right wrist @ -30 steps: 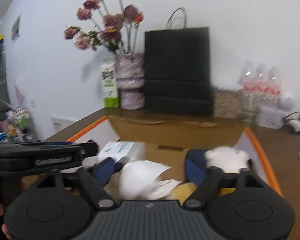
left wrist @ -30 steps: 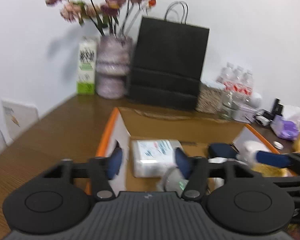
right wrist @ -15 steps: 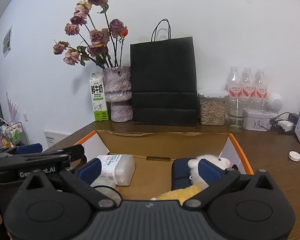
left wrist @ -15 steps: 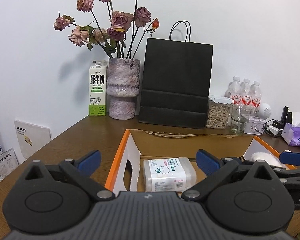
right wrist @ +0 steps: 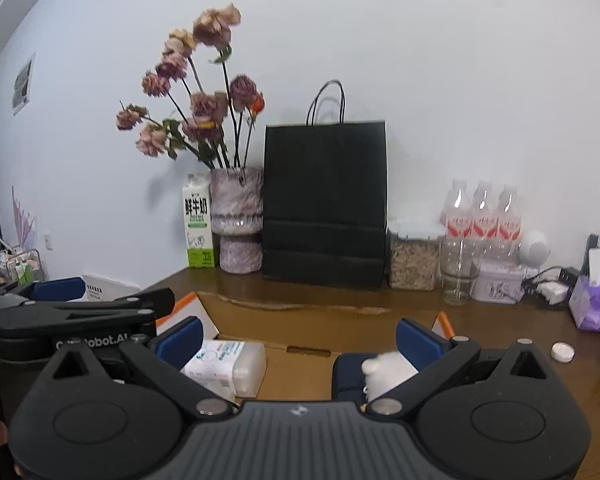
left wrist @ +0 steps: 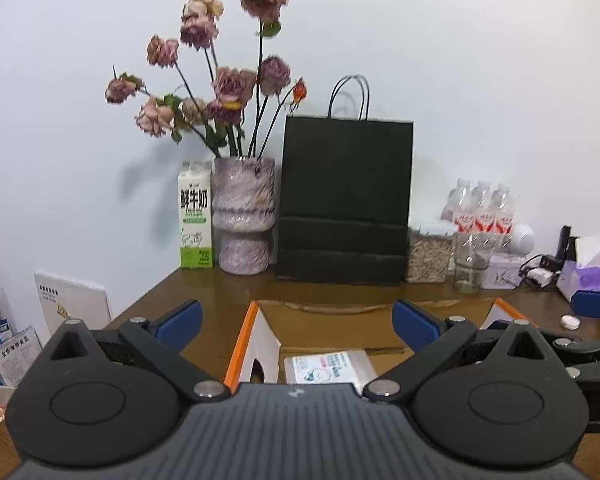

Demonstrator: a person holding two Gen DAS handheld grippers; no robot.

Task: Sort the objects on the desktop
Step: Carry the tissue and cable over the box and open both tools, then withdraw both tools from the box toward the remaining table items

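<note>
Above the cardboard box (left wrist: 260, 344), left gripper (left wrist: 296, 320) and right gripper (right wrist: 300, 338), both spread wide, empty. Below and between the pads: wipes pack (left wrist: 326, 366), white plush toy (right wrist: 384, 374), inside the box.

A brown wooden table (right wrist: 480, 320) carried everything. Along the wall stood a milk carton (right wrist: 198, 226), a mottled vase (right wrist: 238, 220) of dried flowers, a black paper bag (right wrist: 324, 204), a jar of grain (right wrist: 414, 256), a glass (right wrist: 458, 272) and water bottles (right wrist: 480, 212) — nearer, an open cardboard box (right wrist: 300, 316). Off right lay a tissue pack (right wrist: 596, 300) and a small white cap (right wrist: 562, 352).
</note>
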